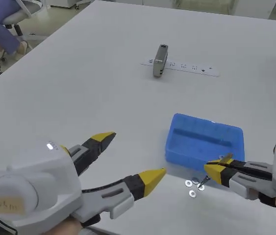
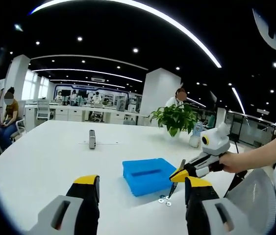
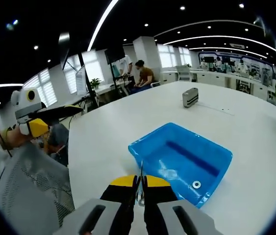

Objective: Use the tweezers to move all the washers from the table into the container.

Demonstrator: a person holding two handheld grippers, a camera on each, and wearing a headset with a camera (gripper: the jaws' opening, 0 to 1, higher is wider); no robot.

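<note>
**Step in hand.** Pick-up of a washer from the surface, as judged.
- Right claw [image 1: 212,170]: closed on the tweezers [image 2: 173,187], which slant down toward the loose washers [image 1: 189,183].
- The tips sit at the group. Whether they touch or grip a washer cannot be told.

**Task's things.**
- Loose washers: three, close together on the surface [image 1: 79,88], just beside the near wall of the container [image 1: 201,139].
- One further washer [image 3: 196,184] lies inside the container, near a corner.
- The container is blue, shallow and open-topped.

**Left claw** [image 1: 130,156]. Jaws apart, holding nothing, hovering well to the left of the container.

**Next move, as judged.**
- Pinch a single washer by its edge, which likely means a firmer squeeze from the right claw.
- Lift it over the near wall, then ease off above the blue floor.
- The washers are flat and thin, so a shallow, careful approach seems needed.

**In the way.**
- The near wall stands between the washers and the container's floor.
- The washers lie close enough together that the tips could nudge a neighbour.
- The left claw is not in the way.

**Other items.**
- A white power strip [image 1: 187,66] lies far across the surface.
- A grey device [image 1: 160,61] stands at its left end, well apart from the work.
- A potted plant [image 2: 176,119] sits at the far edge.
</note>
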